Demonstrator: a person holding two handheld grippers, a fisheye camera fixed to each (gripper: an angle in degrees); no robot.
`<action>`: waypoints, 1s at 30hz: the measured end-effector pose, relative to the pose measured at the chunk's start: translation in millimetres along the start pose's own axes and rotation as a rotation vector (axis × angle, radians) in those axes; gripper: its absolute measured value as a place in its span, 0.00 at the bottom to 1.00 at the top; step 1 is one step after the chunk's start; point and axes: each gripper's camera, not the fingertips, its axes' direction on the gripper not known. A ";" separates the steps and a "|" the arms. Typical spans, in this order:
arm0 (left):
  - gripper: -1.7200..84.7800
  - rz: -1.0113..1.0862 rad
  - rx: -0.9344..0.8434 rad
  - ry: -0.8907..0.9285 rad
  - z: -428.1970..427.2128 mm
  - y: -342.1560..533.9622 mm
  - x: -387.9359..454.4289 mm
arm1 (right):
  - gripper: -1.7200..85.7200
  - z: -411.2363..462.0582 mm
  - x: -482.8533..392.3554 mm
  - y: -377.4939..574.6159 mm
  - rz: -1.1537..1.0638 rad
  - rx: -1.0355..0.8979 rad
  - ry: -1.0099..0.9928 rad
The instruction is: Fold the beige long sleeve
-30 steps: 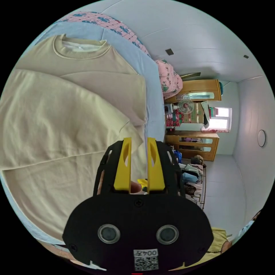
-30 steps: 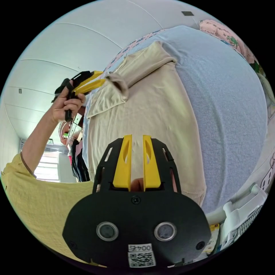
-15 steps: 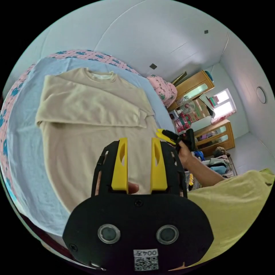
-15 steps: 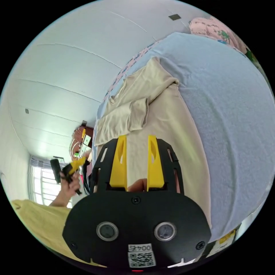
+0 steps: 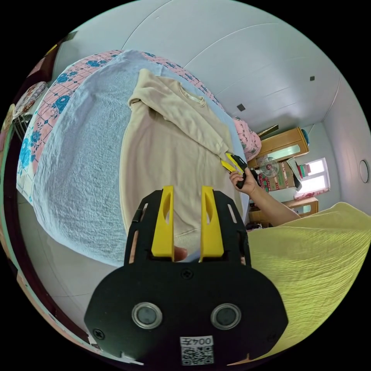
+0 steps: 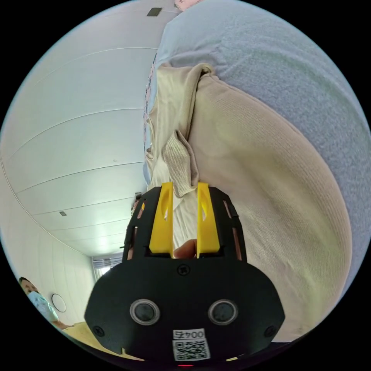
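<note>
Spread flat on the blue towel-like cover (image 5: pixel 73 154) of a bed lies the beige long sleeve (image 5: pixel 170 154), one sleeve folded across the chest, its ribbed cuff (image 6: pixel 178 164) right at the tips of the right gripper (image 6: pixel 182 193). Parted jaws there, either side of the cuff's end, pressing on nothing; held by a hand (image 5: pixel 247 183) at the shirt's far edge in the left gripper view. Parted and empty too the left gripper (image 5: pixel 186 197), hanging above the hem

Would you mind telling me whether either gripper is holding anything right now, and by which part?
Nothing is held. The left gripper is open above the hem, and the right gripper is open at the sweatshirt's folded sleeve cuff.
</note>
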 end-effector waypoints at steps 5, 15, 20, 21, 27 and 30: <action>0.14 0.039 -0.005 -0.065 18.3 16.3 0.7 | 0.06 26.8 -35.2 -11.0 -0.060 0.032 0.124; 0.15 0.233 -0.016 -0.338 61.1 -7.2 8.0 | 0.06 151.0 -284.2 -3.6 -0.755 -0.182 0.586; 0.15 0.307 -0.087 -0.478 101.5 -28.0 16.0 | 0.06 210.2 -393.1 21.0 -1.012 -0.271 0.642; 0.15 0.311 -0.096 -0.497 105.8 -28.1 16.7 | 0.06 212.8 -400.4 23.1 -1.029 -0.267 0.647; 0.14 0.338 -0.105 -0.569 120.4 -13.7 18.3 | 0.06 214.8 -383.3 9.8 -1.050 -0.231 0.655; 0.14 0.348 -0.094 -0.566 116.9 -7.5 15.2 | 0.06 217.3 -316.2 -20.1 -0.953 -0.234 0.696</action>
